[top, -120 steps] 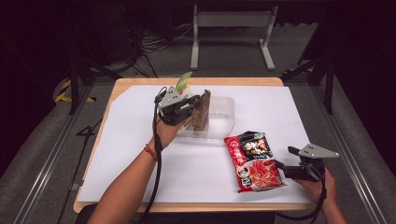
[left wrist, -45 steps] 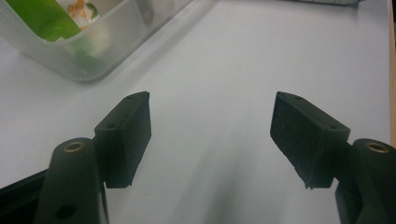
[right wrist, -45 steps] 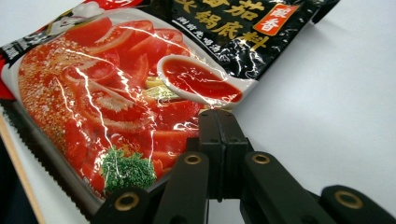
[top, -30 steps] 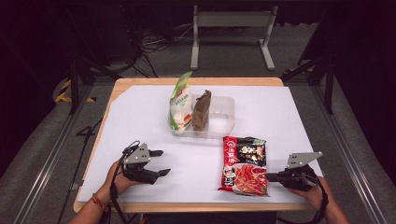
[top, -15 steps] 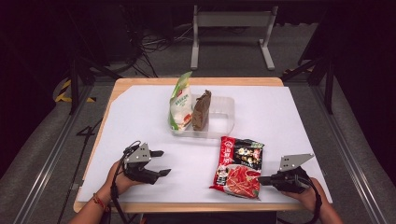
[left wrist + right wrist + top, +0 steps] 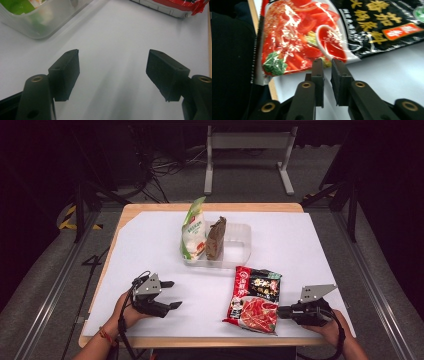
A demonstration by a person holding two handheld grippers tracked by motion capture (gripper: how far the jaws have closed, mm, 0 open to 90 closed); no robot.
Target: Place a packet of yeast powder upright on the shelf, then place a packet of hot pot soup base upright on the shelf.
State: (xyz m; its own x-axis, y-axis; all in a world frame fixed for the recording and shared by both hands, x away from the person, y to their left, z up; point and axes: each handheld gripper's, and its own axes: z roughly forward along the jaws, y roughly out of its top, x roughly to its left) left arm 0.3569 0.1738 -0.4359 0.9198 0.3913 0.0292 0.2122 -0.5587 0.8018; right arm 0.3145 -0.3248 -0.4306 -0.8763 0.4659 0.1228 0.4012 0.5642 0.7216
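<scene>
A flat red-and-black foil food packet (image 6: 255, 300) printed with a red hotpot picture lies on the white sheet that covers the wooden counter (image 6: 150, 208), near the front edge and right of the middle. Its lower right corner points at the right tongs (image 6: 280, 312), held low over the counter by the person's right hand (image 6: 327, 327) at the front right. In the right gripper view the packet (image 6: 312, 37) spreads just ahead of the two black jaws. A narrow gap shows between the pads, which stand at the packet's edge; the jaws have just been opening, and nothing is pinched between them that I can see, though the packet's white rim lies right at their tips.

The left tongs (image 6: 170, 295) sit at the front left of the counter in the person's left hand (image 6: 125, 312), well apart from the packet. Their jaws are spread wide with only bare white sheet between them, as the left gripper view shows plainly.

Behind both, around the middle of the counter, stands a clear rectangular plastic tub (image 6: 237, 247). In its left part a green-and-white snack bag (image 6: 192, 235) stands upright, with a brown paper-like pouch (image 6: 216, 239) upright just beside it on the right. The tub's corner (image 6: 45, 22) also appears at the upper left of the left gripper view, with the green bag blurred inside it.
</scene>
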